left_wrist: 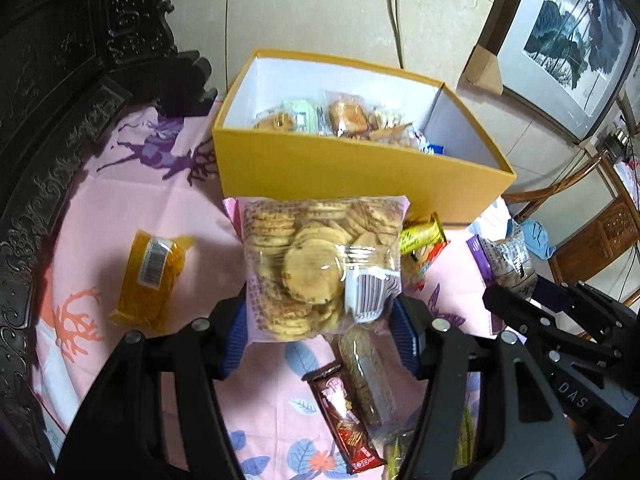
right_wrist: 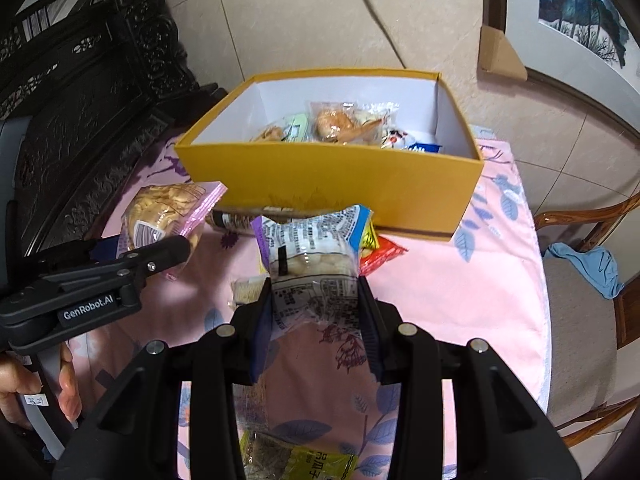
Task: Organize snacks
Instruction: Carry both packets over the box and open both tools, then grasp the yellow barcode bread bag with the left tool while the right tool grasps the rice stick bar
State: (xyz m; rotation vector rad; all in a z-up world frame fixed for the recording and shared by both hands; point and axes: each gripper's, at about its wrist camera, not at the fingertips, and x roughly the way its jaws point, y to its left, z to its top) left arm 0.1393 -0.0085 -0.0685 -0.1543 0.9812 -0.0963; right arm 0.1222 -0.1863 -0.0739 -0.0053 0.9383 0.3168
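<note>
1. Left wrist view: box (left_wrist: 304, 168) of yellow card with white walls stands open on the tabletop (left_wrist: 120, 216), and we see wrapped snacks (left_wrist: 344, 116) piled on its floor toward the far side.
2. We hold a clear bag of round biscuits (left_wrist: 316, 264) in the left gripper (left_wrist: 318, 336); its blue-padded fingers (left_wrist: 234, 340) press the bag's lower end from both sides, and the bag hangs in front of the box's near wall.
3. On the pink patterned cloth lie a yellow packet (left_wrist: 150, 280) to the left, a brown wrapped bar (left_wrist: 344, 420) and a clear sleeve of crackers (left_wrist: 368, 376) beneath the gripper, and a yellow-red packet (left_wrist: 424, 240) just beside the box.
4. Dark carved furniture (left_wrist: 60, 80) rims the left; a framed picture (left_wrist: 576, 36) leans at the right over a tiled floor.
5. Right wrist view: the same box shows its snacks heaped at the middle and right.
6. The right gripper (right_wrist: 316, 312) has its fingers (right_wrist: 368, 320) closed on a printed clear snack bag (right_wrist: 312, 248), raised before the box's near wall.
7. The left gripper with its biscuit bag sits at the left; a person's hand (right_wrist: 36, 384) grips its handle. A wooden chair (right_wrist: 592, 280) with a blue cloth (right_wrist: 588, 264) stands right of the tabletop.
</note>
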